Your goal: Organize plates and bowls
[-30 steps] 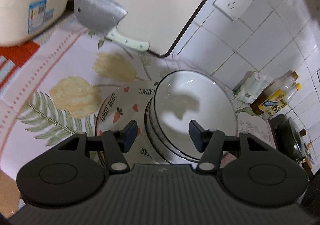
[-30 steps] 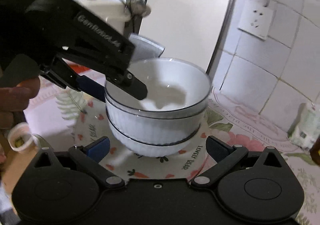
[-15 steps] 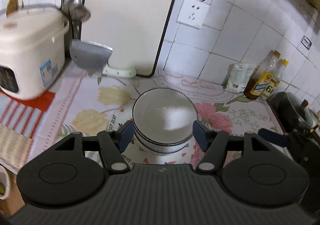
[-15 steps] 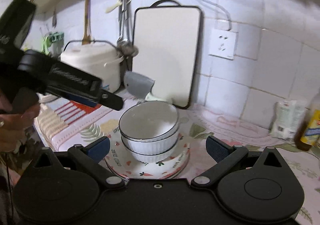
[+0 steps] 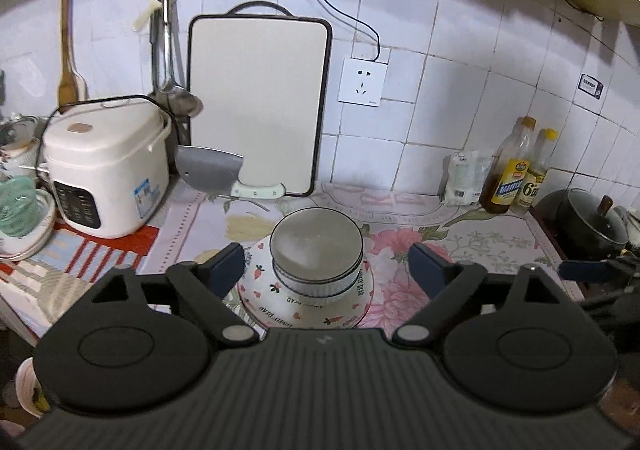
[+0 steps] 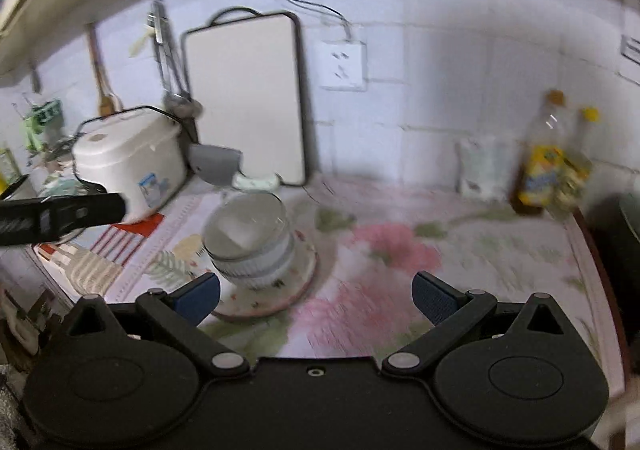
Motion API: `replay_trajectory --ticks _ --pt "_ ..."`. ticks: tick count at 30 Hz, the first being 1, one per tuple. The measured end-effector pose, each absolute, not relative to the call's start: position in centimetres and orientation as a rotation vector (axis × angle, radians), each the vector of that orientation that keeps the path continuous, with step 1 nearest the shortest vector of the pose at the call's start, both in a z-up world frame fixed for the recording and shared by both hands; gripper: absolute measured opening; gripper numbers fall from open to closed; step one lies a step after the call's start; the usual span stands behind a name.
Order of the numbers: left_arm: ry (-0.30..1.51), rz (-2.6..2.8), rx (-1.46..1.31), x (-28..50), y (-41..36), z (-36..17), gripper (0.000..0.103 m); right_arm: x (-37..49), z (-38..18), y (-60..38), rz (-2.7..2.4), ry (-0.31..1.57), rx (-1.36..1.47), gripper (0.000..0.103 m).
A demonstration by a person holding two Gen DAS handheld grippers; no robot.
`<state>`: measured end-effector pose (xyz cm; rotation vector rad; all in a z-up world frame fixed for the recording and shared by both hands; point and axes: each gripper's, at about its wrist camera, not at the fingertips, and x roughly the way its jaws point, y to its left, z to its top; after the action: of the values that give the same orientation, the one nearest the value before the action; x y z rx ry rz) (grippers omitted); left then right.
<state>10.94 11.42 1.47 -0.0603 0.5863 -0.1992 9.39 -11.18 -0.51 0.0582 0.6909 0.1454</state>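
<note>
Though blur smears the right view, both claws gape empty, the left claw (image 5: 324,264) opening above stacked bowls (image 5: 317,250).

Stacked white bowls (image 6: 250,246) are seen on a patterned plate (image 6: 296,282), ahead and left of the wide-spread, empty right claw (image 6: 316,296); the view is blurred.
</note>
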Motion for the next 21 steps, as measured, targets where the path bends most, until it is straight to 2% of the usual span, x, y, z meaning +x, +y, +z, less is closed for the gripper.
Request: replay_trajectory --ticks 7,12,21 --pt "0.574 -0.158 -0.041 8.2 10.1 1.0 0.102 7.1 -0.4 -13.8 0.075 0.699 0.125 0.103" --pt "0.551 -0.114 -0.049 6.8 9.6 0.5 0.103 5.9 -0.3 -13.6 0.067 0.727 0.087 0.103" --pt "0.542 -0.046 -0.089 5.7 10.2 -0.5 0.103 2.9 0.0 -14.0 -0.066 0.626 0.057 0.103"
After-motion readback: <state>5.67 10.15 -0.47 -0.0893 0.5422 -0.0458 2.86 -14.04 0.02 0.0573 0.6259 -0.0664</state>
